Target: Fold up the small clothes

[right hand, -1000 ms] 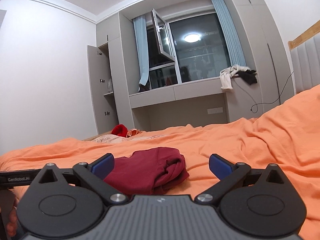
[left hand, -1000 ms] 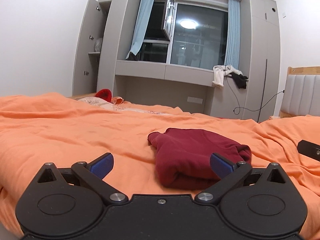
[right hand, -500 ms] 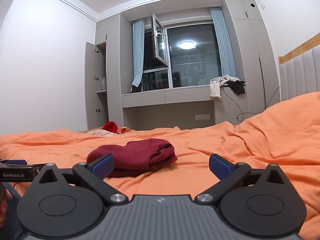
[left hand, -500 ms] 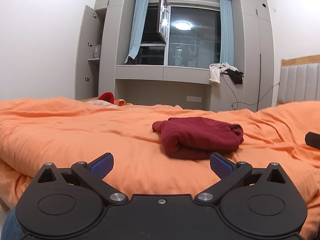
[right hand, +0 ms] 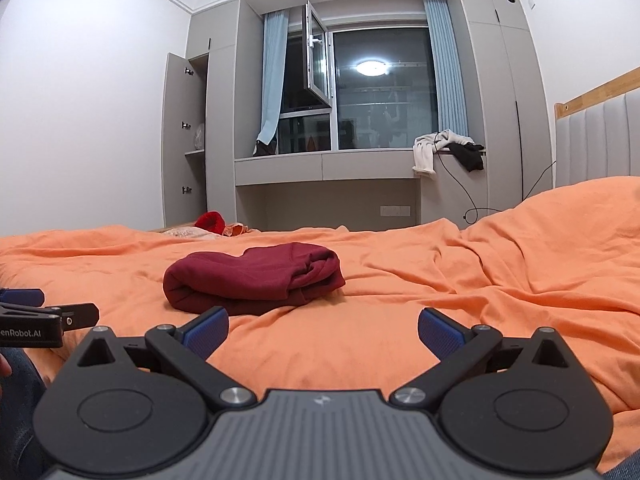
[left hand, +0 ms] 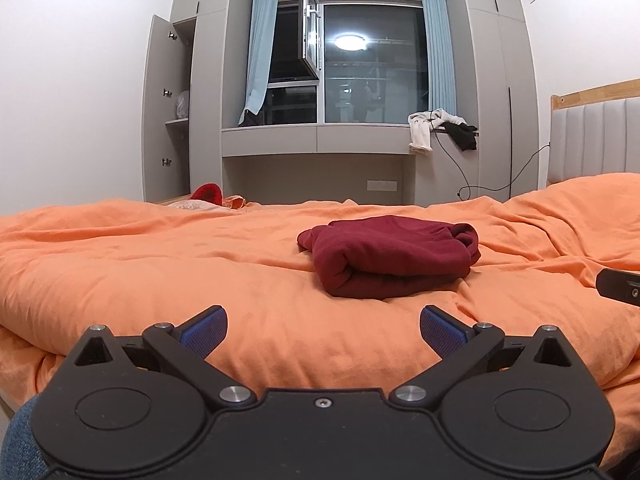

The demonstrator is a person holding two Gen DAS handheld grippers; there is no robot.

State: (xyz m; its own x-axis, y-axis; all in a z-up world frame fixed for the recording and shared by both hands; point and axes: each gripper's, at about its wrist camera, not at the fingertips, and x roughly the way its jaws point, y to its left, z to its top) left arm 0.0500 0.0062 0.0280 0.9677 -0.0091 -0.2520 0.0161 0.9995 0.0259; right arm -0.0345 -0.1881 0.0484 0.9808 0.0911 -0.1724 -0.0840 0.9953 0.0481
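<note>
Both tongs, left (left hand: 323, 326) and right (right hand: 322, 326), spread wide, empty, held short of bed (left hand: 140, 272). Maroon garment (left hand: 390, 260) folded at 12 o'clock, untouched; fold probably done.

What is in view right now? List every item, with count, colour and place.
garment: one, dark red, folded, on the bedspread.
bedspread: one, orange, covering the bed.
red item: one, at the bed's far edge.
headboard: one, pale padded, wood rail, at right.
curtains: two, light blue, flanking the window.
window: one, dark, a sash open.
clothes: white and black, on the sill.
wardrobe door: one, grey, open.
left gripper: open, empty.
right gripper: open, empty.
</note>
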